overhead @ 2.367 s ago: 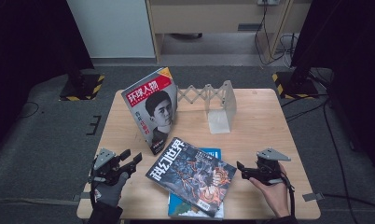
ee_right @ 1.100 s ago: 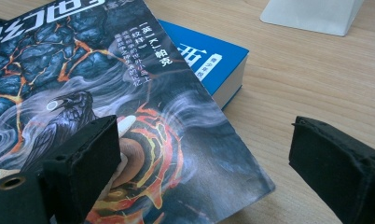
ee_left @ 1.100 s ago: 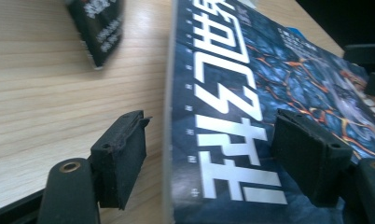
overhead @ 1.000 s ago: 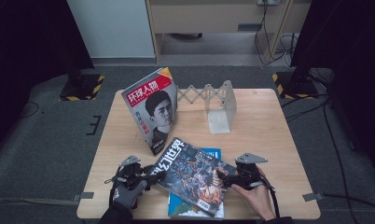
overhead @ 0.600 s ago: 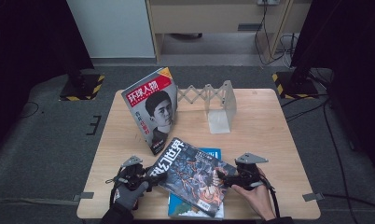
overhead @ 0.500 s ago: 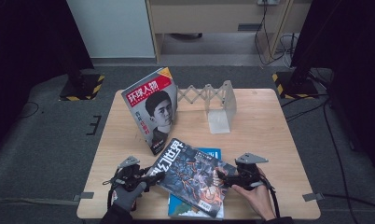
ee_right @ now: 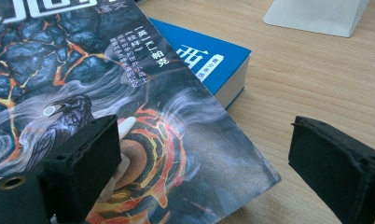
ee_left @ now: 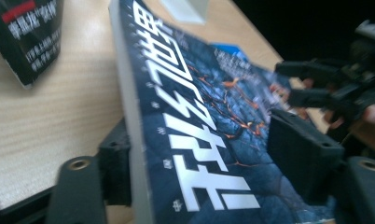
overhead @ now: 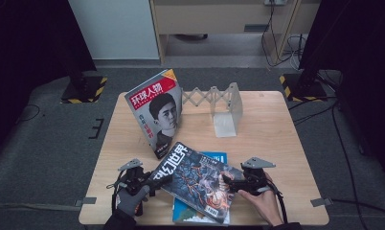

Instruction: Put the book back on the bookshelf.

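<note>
Closing in from both sides, you have brought both grippers from the bare table edges to the dark science-fiction magazine (overhead: pixel 198 180), which lies askew on top of the blue book (overhead: pixel 200 213) near your edge of the table. That puts you at the grasp, not yet the lift.

Your left gripper (overhead: pixel 150 178) now straddles the magazine's spine edge: in the left gripper view one jaw sits below the spine and the other above the cover, with a gap left to the cover. Its jaws have just been opening again after a brief squeeze, so the hold is not set.

Your right gripper (overhead: pixel 230 183) stands wide at the opposite corner; in the right gripper view one jaw is over the cover and the other is out over the table (overhead: pixel 277 124), gripping nothing.

The portrait magazine (overhead: pixel 155 111) stands upright against the folding book rack (overhead: pixel 218 101), probably where this one is headed.
</note>
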`<state>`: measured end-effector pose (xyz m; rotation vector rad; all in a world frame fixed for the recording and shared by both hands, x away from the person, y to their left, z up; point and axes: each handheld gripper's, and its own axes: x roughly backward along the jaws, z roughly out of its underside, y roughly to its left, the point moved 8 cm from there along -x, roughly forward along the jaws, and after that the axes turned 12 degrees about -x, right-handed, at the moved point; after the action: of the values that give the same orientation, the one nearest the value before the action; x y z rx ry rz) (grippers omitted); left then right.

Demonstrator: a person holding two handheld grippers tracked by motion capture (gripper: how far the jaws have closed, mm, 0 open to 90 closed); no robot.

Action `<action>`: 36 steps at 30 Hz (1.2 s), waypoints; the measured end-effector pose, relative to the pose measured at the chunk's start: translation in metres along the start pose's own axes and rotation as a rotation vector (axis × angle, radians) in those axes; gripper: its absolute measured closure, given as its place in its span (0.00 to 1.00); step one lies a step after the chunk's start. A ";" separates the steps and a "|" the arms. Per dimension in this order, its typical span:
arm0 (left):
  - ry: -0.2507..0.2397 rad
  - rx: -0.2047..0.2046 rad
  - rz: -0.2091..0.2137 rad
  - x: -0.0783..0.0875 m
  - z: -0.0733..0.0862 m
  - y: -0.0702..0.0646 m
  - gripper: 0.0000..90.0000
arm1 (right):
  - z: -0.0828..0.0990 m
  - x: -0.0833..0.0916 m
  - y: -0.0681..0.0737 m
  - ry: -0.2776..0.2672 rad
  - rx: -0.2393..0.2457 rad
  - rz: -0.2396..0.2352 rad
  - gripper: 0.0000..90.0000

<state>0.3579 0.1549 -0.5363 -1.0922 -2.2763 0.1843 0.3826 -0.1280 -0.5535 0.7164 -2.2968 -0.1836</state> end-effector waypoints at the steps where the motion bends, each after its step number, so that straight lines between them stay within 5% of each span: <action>1: 0.018 0.003 -0.018 -0.001 0.002 0.001 0.32 | 0.000 0.000 0.000 -0.003 0.001 0.002 0.11; 4: 0.071 -0.014 -0.067 -0.001 0.010 0.005 0.36 | 0.000 0.000 0.000 -0.009 0.006 0.006 0.11; 14: 0.129 0.002 -0.101 0.005 0.027 0.008 0.24 | -0.001 0.000 0.001 -0.009 0.022 0.008 0.11; 20: 0.124 0.054 -0.042 0.002 0.032 0.005 0.22 | -0.001 0.000 0.002 -0.007 0.022 0.008 0.11; 24: 0.121 0.015 -0.044 -0.002 0.029 0.002 0.22 | -0.001 0.000 0.002 -0.009 0.018 0.009 0.11; 28: 0.053 0.051 -0.065 0.008 0.019 0.003 0.38 | 0.000 0.000 0.001 -0.008 0.021 0.008 0.11; 32: -0.020 0.032 -0.081 0.015 0.004 -0.004 0.49 | -0.001 0.000 0.001 -0.009 0.014 0.009 0.11; 36: -0.065 0.010 -0.037 0.014 -0.010 -0.016 0.52 | 0.000 0.000 -0.001 -0.009 0.002 0.004 0.11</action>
<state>0.3464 0.1536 -0.5162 -1.0527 -2.3489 0.2200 0.3831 -0.1288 -0.5533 0.7136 -2.3072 -0.1838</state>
